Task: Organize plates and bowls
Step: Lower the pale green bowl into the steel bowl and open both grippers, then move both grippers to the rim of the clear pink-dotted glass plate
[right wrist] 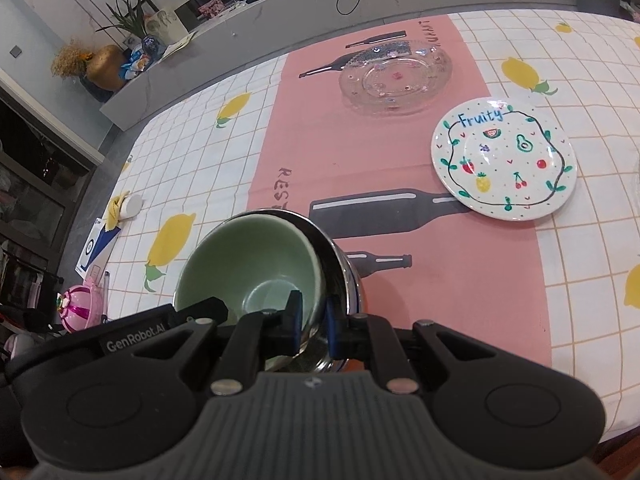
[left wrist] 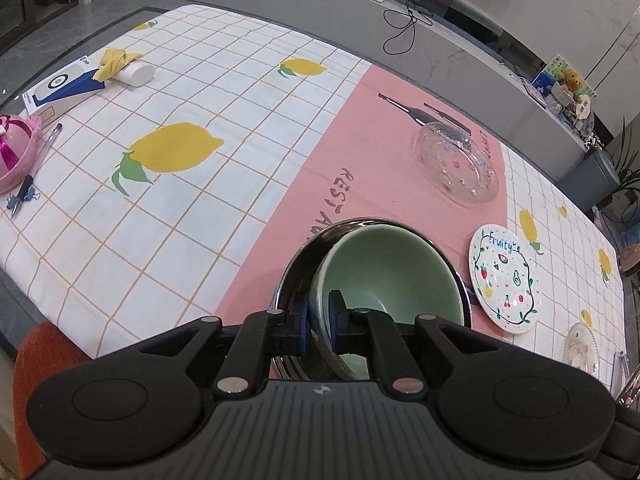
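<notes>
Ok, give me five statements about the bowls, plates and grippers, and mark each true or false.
1. The green bowl sits inside the steel bowl. True.
2. Both hand-held grippers, left and right, clamp the bowls' rims. True.
3. The Fruity plate is stacked on the glass plate. False: they lie apart on the cloth.
4. The green bowl holds food. False: it is empty.
5. The glass plate lies on the pink strip. True.
</notes>
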The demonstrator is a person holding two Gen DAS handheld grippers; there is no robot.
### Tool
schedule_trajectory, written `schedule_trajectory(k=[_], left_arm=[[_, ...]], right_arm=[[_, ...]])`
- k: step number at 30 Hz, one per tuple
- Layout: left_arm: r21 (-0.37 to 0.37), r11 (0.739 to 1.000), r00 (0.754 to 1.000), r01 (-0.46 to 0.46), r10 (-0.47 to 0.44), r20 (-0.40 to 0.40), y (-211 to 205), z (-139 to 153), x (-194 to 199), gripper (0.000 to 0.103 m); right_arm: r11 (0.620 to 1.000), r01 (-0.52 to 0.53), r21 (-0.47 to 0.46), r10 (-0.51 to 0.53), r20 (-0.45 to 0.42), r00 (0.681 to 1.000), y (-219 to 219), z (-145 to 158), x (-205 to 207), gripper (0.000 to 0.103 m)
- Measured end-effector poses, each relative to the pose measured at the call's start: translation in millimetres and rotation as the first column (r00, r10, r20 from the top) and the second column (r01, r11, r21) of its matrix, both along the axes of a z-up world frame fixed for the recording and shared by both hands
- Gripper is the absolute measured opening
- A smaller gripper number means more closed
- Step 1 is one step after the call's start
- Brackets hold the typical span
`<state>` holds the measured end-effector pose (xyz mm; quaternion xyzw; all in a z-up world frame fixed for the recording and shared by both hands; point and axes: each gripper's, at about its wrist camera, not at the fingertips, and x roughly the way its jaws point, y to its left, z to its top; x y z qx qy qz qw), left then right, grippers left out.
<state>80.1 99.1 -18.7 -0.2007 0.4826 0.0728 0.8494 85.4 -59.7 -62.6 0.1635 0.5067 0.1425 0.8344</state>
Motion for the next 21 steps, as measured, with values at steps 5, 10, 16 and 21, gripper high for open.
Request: schedule_trajectory(k=[5,10,16,21], left_arm=[[-0.018,1.0,1.0,-0.017,0.017,0.001,6.0,0.1,0.6,0.014],[-0.006,1.0,1.0,-0.009,0.009,0.029,5.0,5.4,1.4,0.017],[0.017,1.0,0.999,-0.001,0.0,0.052,1.0,10.8,-2.6,0.018],[0.086,0.996,0.99,0.022,-0.034,0.135,-8.9,29.7,-10.8,0.029]], right_arm=[[1.0,-0.001,0.009,0.001,0.023,1.0,-1.1,4.1,-0.5,0.015],[1.0,0.009,0.002,-0.009,0.057,0.998,-4.0,13.5,-2.5,0.015],[1.0,0.014,0.009,-0.015,0.109,0.994,-10.4,25.6,-9.5,0.028],[0.999,0.031,0.027,-0.035,0.148,0.988,-20.3,36.8,-17.5,0.037]])
